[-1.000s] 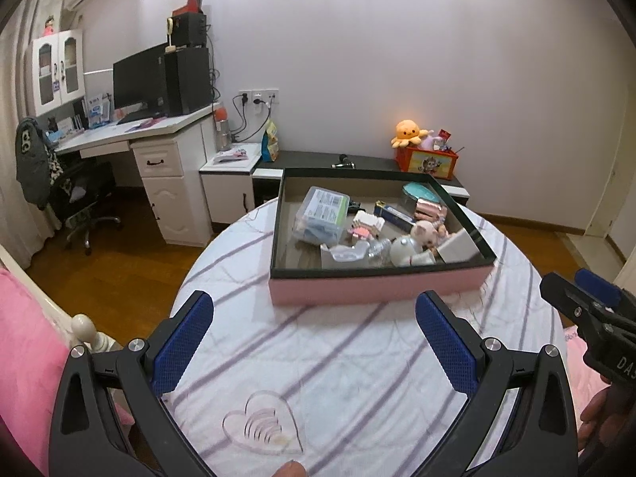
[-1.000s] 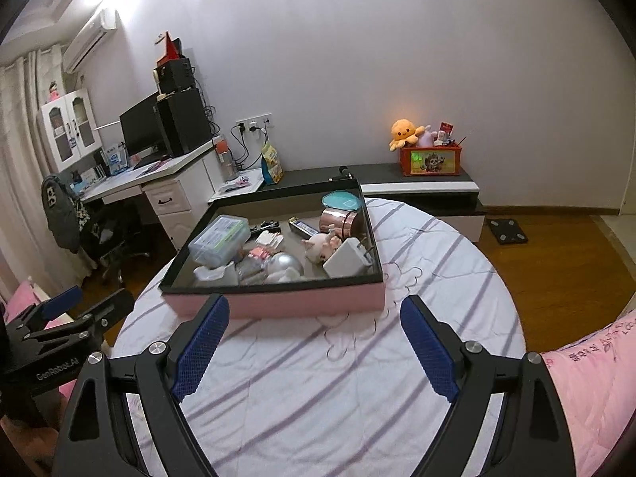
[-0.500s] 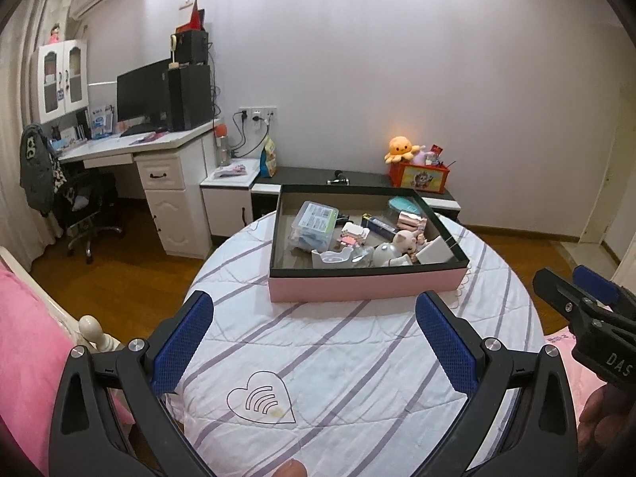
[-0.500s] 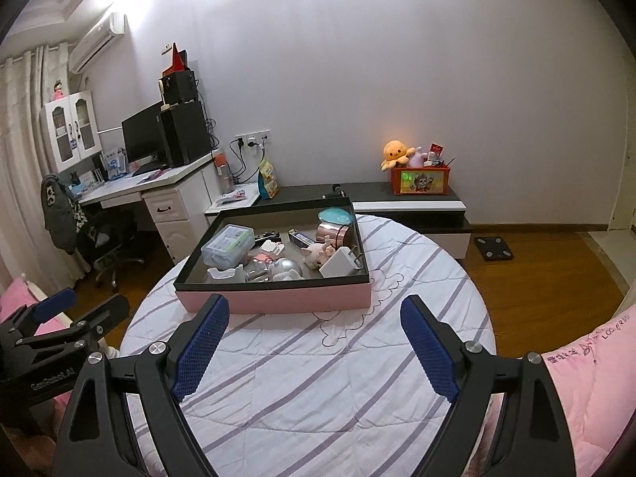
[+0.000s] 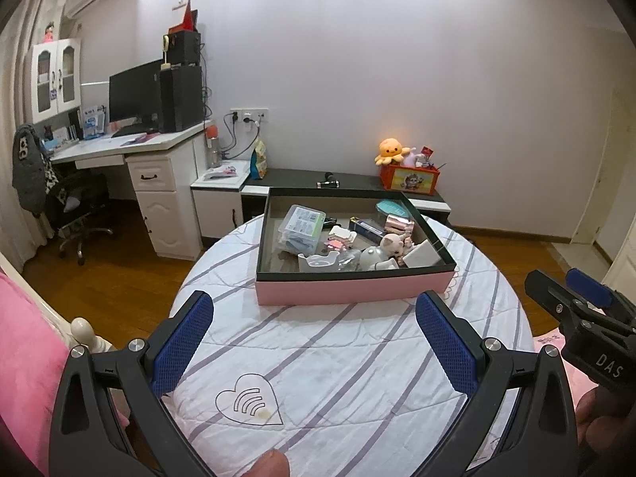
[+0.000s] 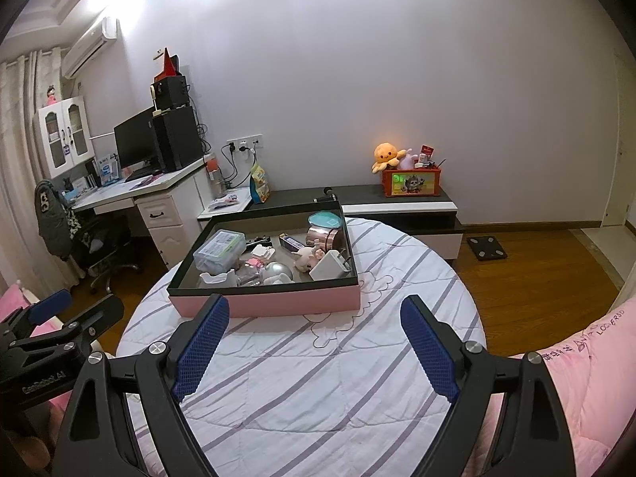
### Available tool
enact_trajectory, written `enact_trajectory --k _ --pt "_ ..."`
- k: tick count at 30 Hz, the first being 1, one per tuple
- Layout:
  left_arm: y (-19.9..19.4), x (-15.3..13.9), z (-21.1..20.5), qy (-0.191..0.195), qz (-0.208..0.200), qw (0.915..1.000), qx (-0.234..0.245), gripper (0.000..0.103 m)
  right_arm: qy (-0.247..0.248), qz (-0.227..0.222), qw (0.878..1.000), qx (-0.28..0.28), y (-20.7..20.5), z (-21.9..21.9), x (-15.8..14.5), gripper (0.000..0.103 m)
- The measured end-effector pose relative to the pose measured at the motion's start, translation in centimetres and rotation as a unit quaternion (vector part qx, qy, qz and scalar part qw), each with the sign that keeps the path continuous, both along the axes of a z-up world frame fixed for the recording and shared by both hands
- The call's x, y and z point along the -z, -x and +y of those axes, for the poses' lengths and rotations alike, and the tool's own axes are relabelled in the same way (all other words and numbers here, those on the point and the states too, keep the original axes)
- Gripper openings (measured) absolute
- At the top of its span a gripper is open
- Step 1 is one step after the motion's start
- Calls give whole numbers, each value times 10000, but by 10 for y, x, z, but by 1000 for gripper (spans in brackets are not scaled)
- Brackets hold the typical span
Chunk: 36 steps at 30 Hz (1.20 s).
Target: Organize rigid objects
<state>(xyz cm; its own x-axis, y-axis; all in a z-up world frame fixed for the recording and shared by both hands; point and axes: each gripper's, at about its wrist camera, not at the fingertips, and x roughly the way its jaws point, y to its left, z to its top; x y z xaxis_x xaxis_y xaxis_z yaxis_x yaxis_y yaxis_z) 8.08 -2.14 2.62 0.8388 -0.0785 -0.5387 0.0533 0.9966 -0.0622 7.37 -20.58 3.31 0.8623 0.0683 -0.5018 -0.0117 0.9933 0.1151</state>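
Note:
A pink box with a black rim (image 5: 353,292) (image 6: 278,304) stands on the far half of a round table with a white, purple-striped cloth (image 5: 338,357) (image 6: 318,377). It holds several small objects: a clear plastic case (image 5: 300,228) (image 6: 219,249), a white adapter (image 5: 422,253) (image 6: 330,265), a small pig doll (image 5: 391,243) (image 6: 306,256), a copper cup (image 6: 324,236). My left gripper (image 5: 314,342) and right gripper (image 6: 314,344) are both open and empty, held above the table's near side, short of the box.
A white desk with a monitor (image 5: 135,97) and an office chair (image 5: 75,202) stand to the left. A low black-and-white cabinet (image 6: 397,202) with an orange toy box (image 6: 411,183) lines the back wall. Pink bedding (image 6: 588,377) lies at the near right.
Both grippers have pulled back and risen away from the box, which now looks smaller and farther off. Both stay open and empty.

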Motion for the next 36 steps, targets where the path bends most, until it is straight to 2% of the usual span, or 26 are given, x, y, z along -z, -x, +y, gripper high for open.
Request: enact_trajectory --k 11,23,36 --pt "0 -8 -11 -6 -175 9997 143 103 -5 -104 9997 204 8 -7 -7 89" --pt "0 -12 -22 -365 -338 9987 77 103 26 -122 9997 207 9 -8 -11 89" --pt "2 -13 -17 -323 -393 9987 61 103 55 -74 9999 121 3 -1 -9 90"
